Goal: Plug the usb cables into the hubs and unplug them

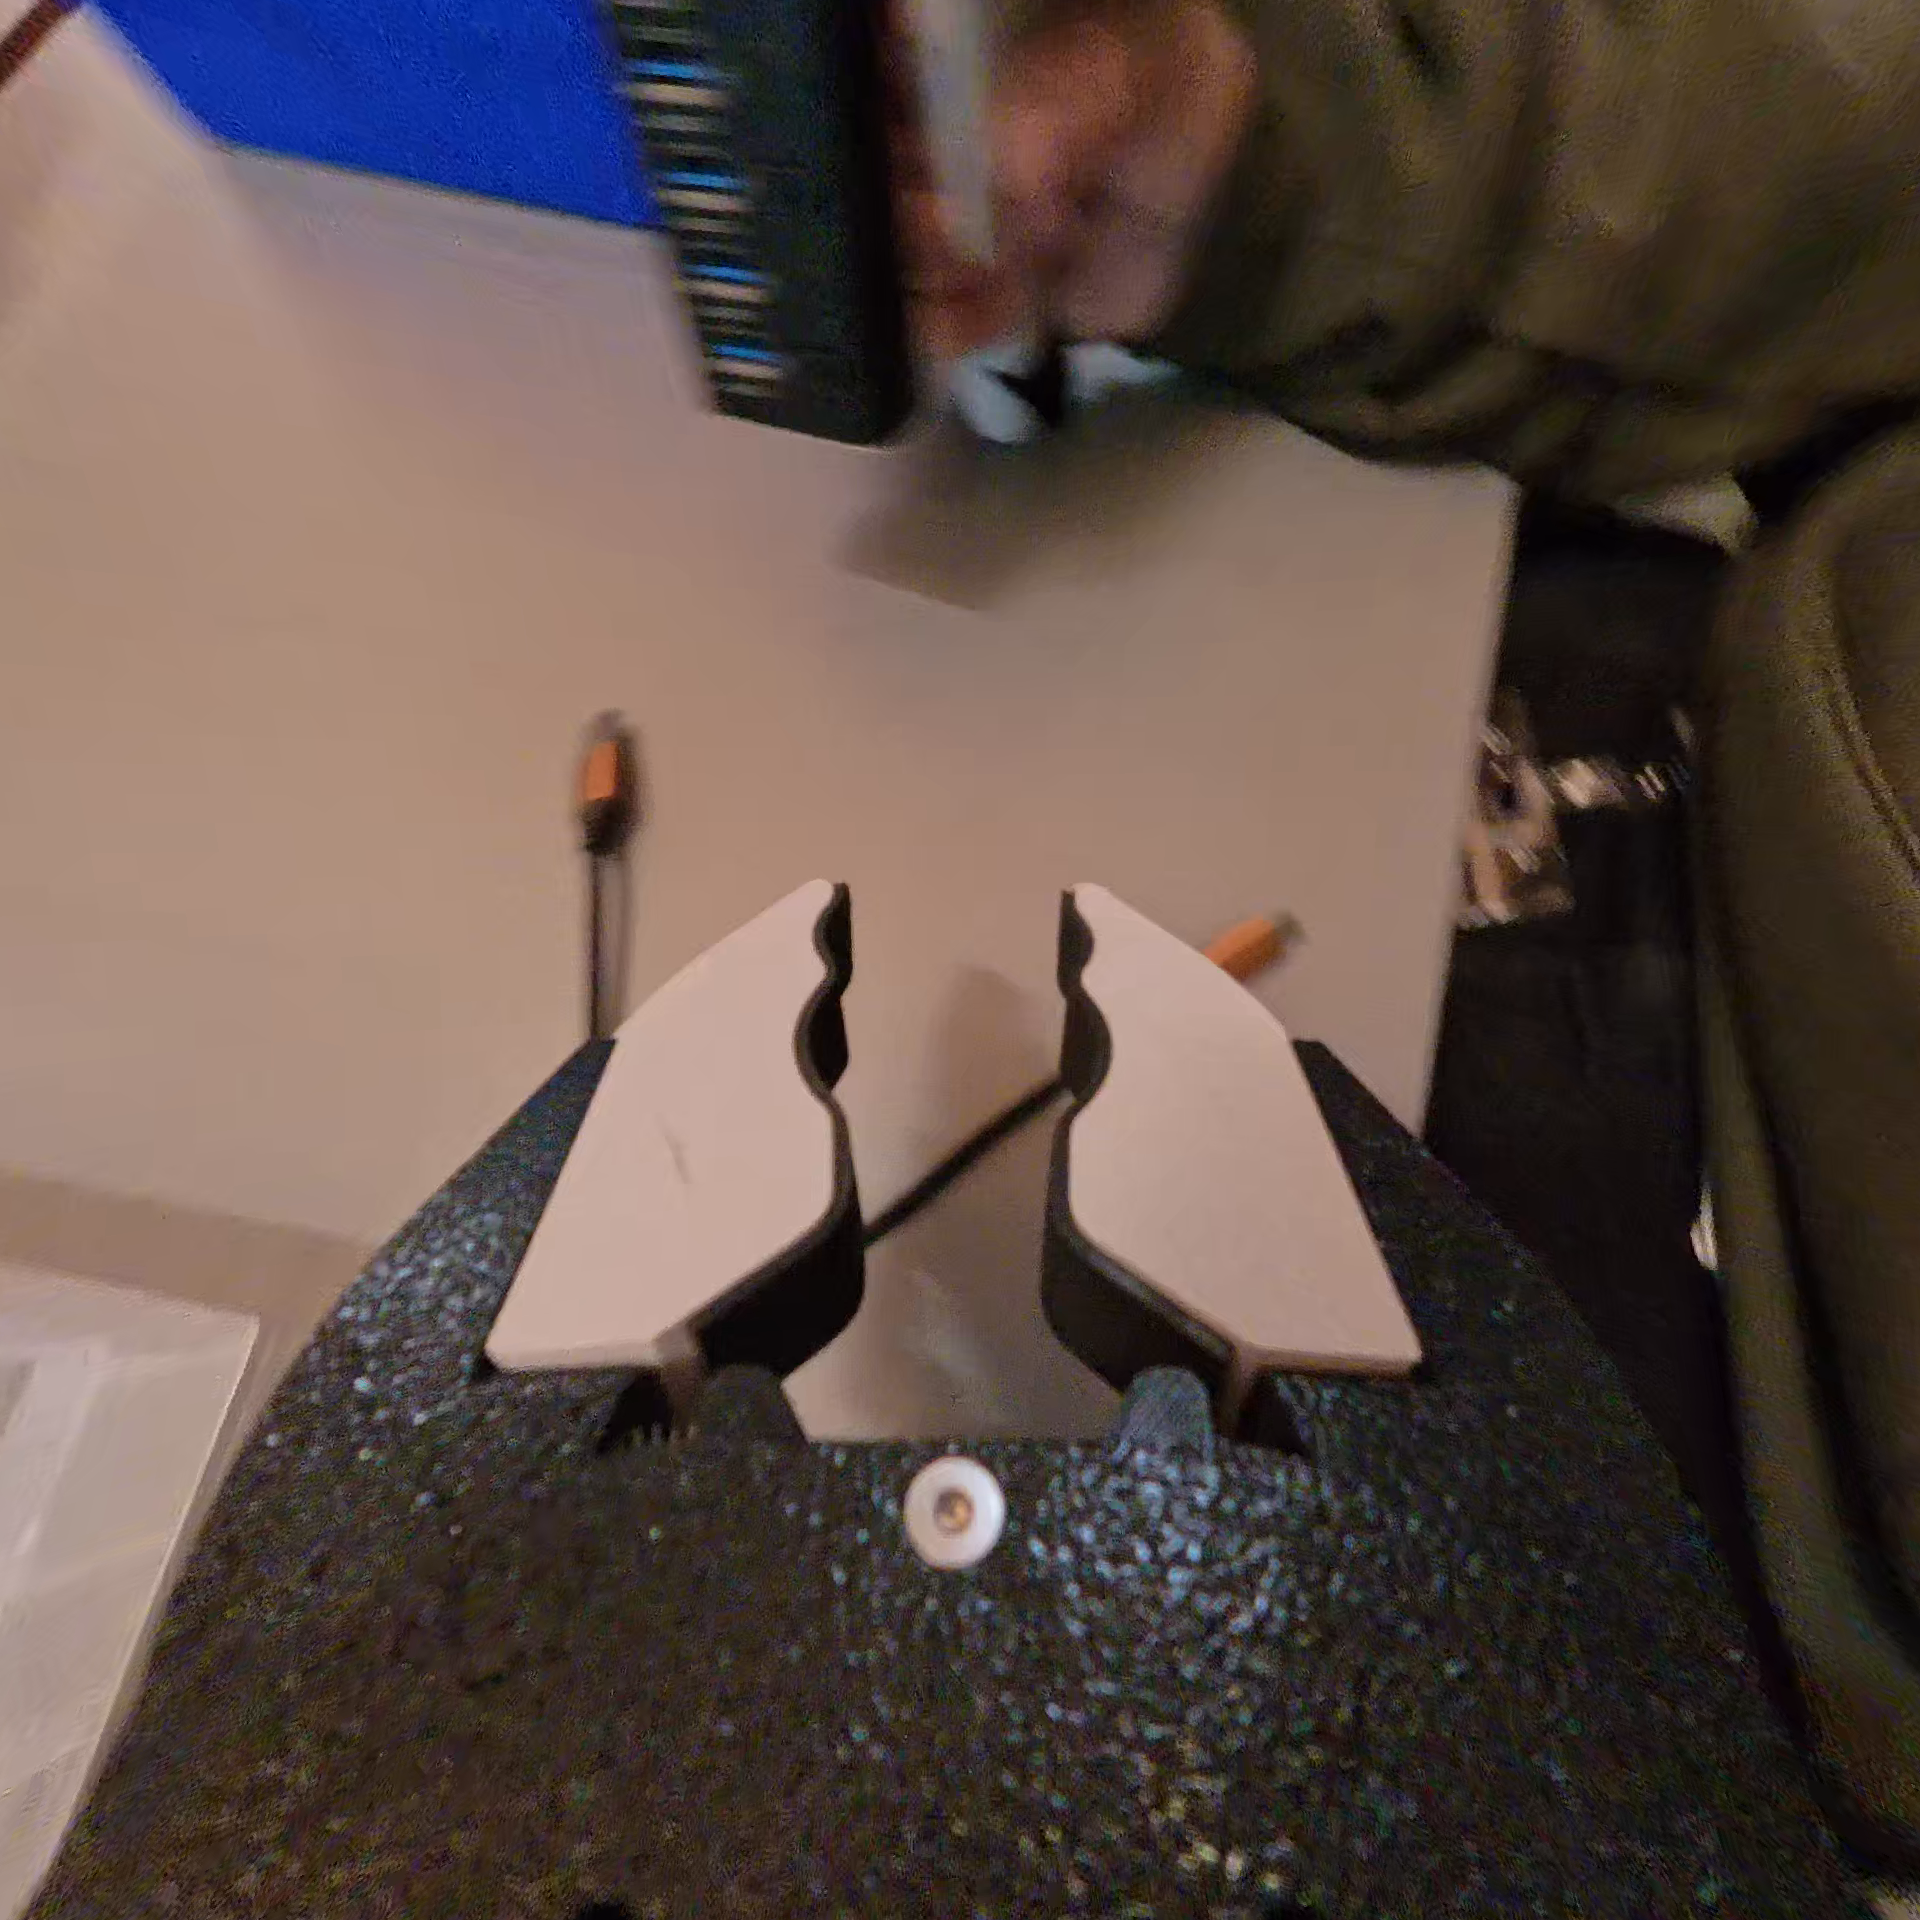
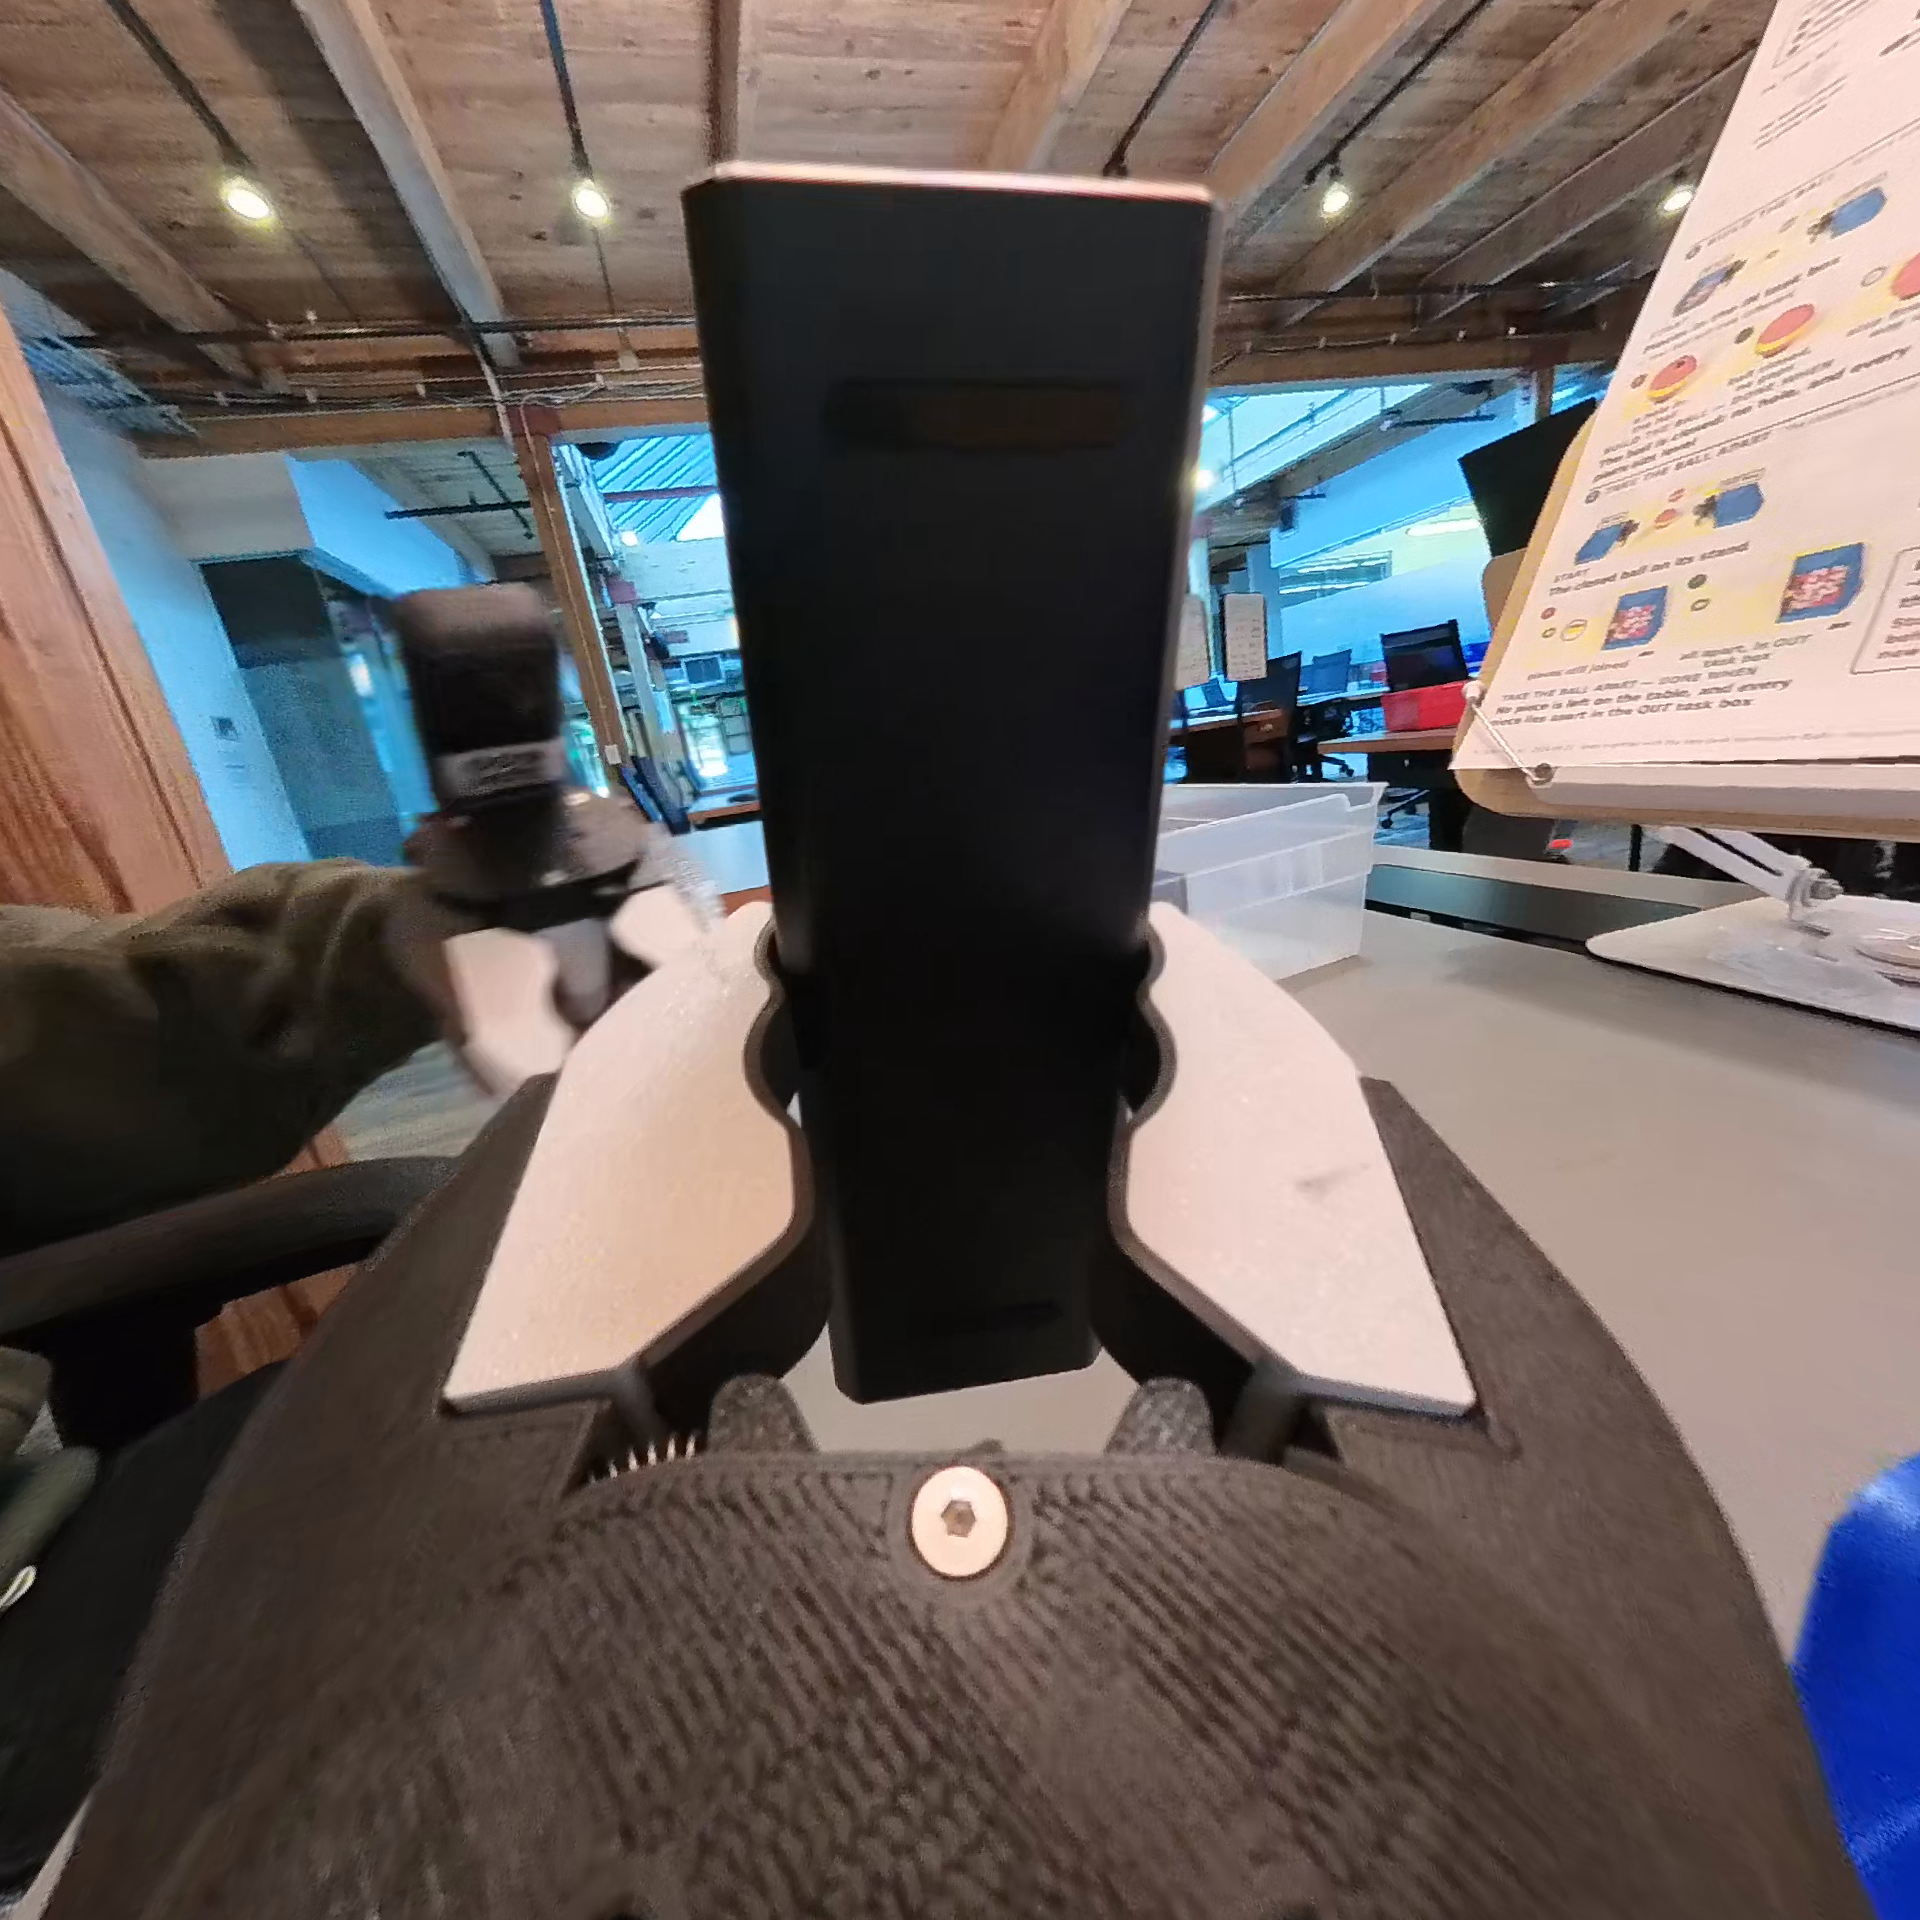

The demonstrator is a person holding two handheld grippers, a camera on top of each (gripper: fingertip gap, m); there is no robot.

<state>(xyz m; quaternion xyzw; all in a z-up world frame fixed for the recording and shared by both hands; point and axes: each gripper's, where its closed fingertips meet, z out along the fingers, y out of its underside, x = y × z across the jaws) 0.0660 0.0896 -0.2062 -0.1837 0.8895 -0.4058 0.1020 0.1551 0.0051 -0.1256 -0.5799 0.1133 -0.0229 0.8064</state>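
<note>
Hub: black slab-shaped hub point(image 2: 951, 727) clamped between the fingers of the right claw point(image 2: 951, 1039), lifted off the desk point(image 2: 1558, 1143) and pointing up toward the ceiling; the left wrist view shows it at far centre point(image 1: 774, 208), blurred, its striped port face turned toward the left claw.
Right claw: shut on the hub's lower half, grip looks square.
Left claw: fingers apart point(image 1: 954, 1039), nothing between them, low over the desk point(image 1: 312, 623).
Cables: two orange-tipped plugs on the desk; one point(image 1: 603, 779) just far-left of the left claw, cord running back near; the other point(image 1: 1252, 940) just right of the right finger, its thin black cord passing under the claw.
Step in hand: judged to be the pick-up of a cable, hub already presented; no plug seated that can be seen.
Next move calls for: left claw to close on one plug's orange body, turn its metal tip toward the ports, hub held steady.
Caution: port detail too blurred to read alignment.
</note>
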